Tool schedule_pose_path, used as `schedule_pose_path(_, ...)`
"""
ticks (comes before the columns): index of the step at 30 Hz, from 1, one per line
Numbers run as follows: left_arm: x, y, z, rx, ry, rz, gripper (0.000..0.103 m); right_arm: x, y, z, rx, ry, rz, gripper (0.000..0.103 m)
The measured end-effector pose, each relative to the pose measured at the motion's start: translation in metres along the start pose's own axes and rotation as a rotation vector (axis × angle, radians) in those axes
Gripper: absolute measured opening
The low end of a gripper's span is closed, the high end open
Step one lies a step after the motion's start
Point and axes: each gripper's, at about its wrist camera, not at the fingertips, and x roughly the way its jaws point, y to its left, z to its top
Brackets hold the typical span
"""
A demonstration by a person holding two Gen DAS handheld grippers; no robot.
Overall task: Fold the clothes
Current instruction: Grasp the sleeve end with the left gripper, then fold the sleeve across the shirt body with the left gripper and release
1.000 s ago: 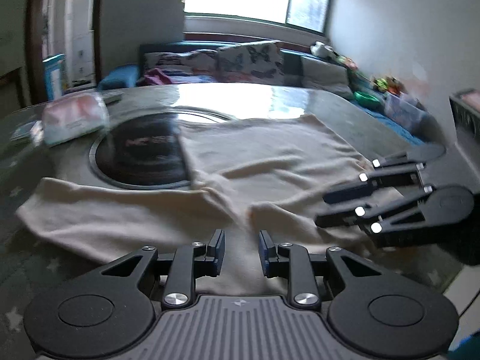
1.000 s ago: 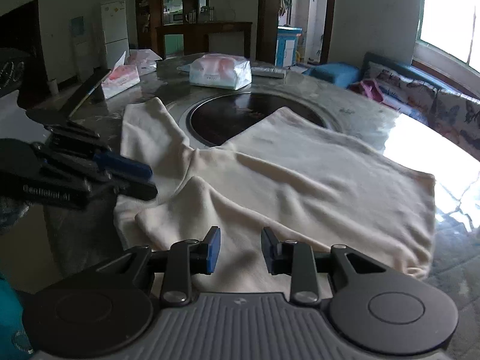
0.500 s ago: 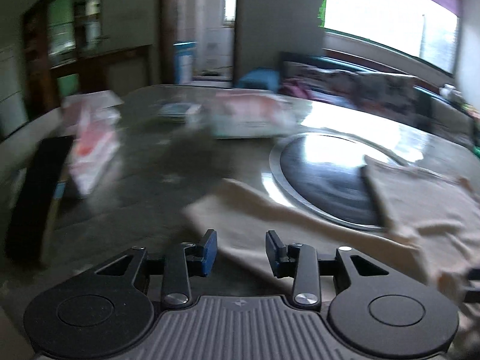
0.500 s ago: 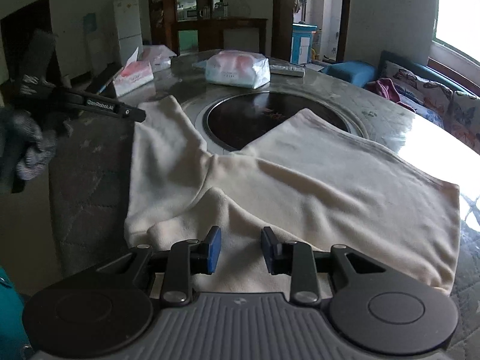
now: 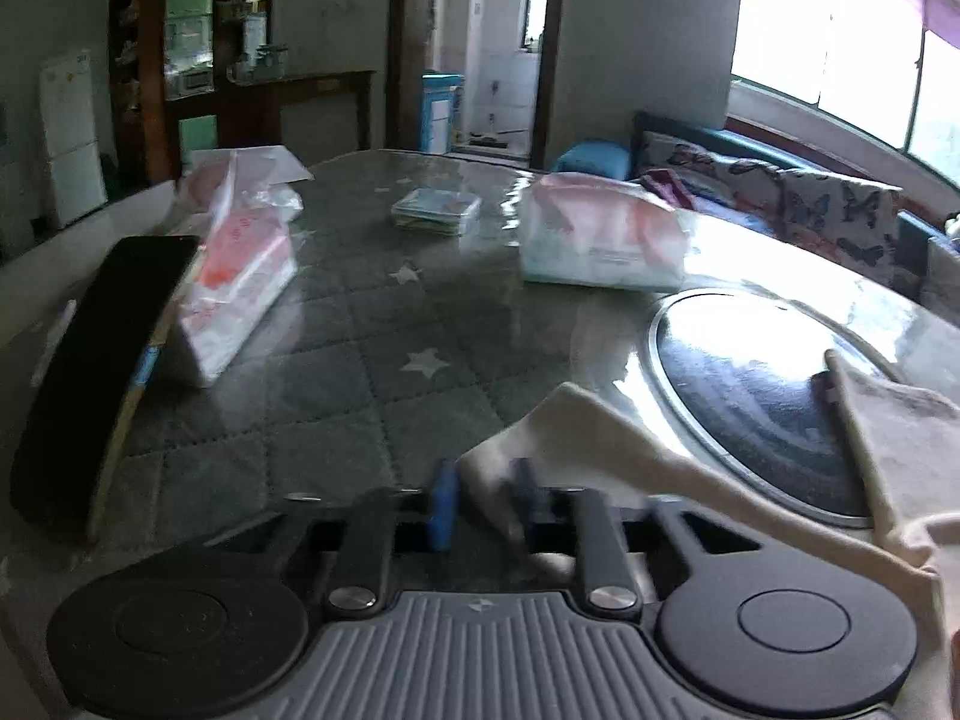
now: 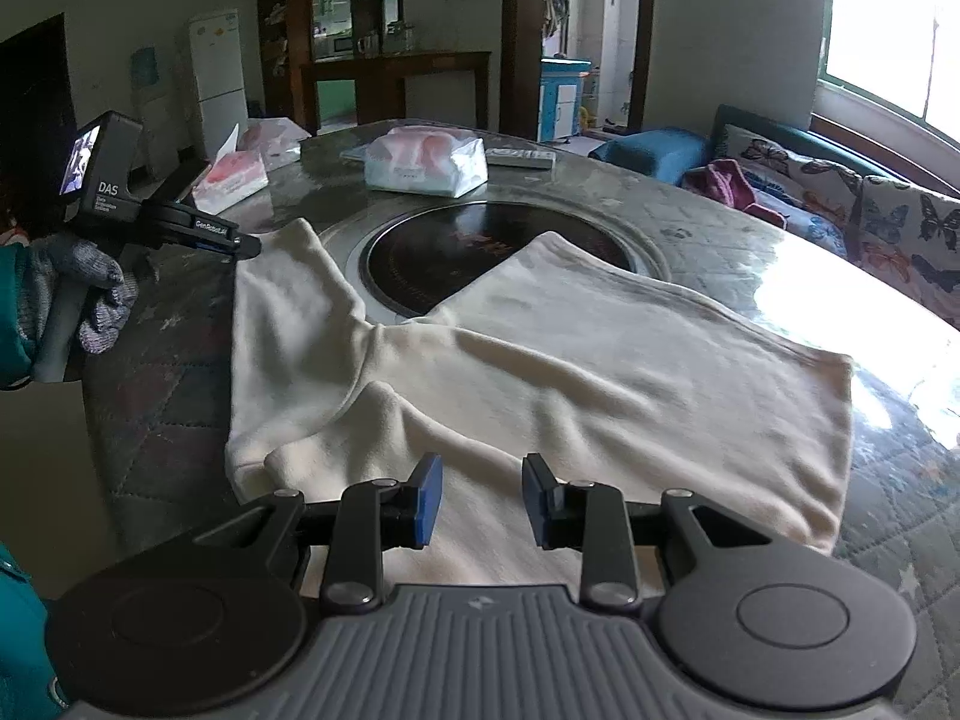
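**A thin grip at the sleeve end, and plenty that could slip**

We see the cream garment [image 6: 540, 372] spread across the table [image 6: 900, 480], partly draped over the dark round inset [image 6: 480, 252] at its centre. One long sleeve [image 6: 282, 312] runs out toward the table's left edge.

Our left gripper [image 5: 483, 507] sits at that sleeve's end. Cloth lies between the fingers, which stand fairly close together, but the view is smeared and we cannot tell whether they have closed on it. Our right gripper [image 6: 483, 501] hovers over the near hem with its jaws apart and nothing in them.

We judge the main risk to be a shallow bite: if only the edge of the sleeve is caught, it may pull free as we carry it across. A single layer grabbed from a doubled sleeve would leave a twisted fold. With the right side unpinned, the soft fabric may drag over the glossy table instead of folding. The tissue pack [image 5: 240, 294] and dark curved object [image 5: 90, 372] near the left gripper could be knocked on a wide swing.
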Motion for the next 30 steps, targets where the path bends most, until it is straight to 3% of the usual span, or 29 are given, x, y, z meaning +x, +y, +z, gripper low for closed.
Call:
schedule_pose_path(3, -0.008, 0.000, 0.004, -0.046, -0.011, -0.061, 0.006, -0.007, -0.005, -0.002, 0.021, -0.015, -0.016, 0.029)
schedule_pose_path(7, -0.045, -0.021, 0.017, -0.057, -0.063, -0.216, 0.005, -0.020, -0.016, -0.004, 0.059, -0.041, -0.049, 0.029)
schedule_pose_path(12, -0.098, -0.075, 0.030, 0.014, -0.132, -0.465, 0.005, -0.034, -0.034, -0.010, 0.125, -0.069, -0.092, 0.029)
schedule_pose_path(19, -0.141, -0.162, 0.022, 0.103, -0.109, -0.755, 0.006, -0.049, -0.052, -0.029, 0.195, -0.084, -0.126, 0.029)
schedule_pose_path(26, -0.140, -0.220, -0.011, 0.179, 0.000, -0.880, 0.006, -0.061, -0.063, -0.048, 0.250, -0.091, -0.150, 0.029)
schedule_pose_path(30, -0.129, -0.238, -0.038, 0.228, 0.056, -0.914, 0.012, -0.061, -0.067, -0.057, 0.277, -0.080, -0.158, 0.029)
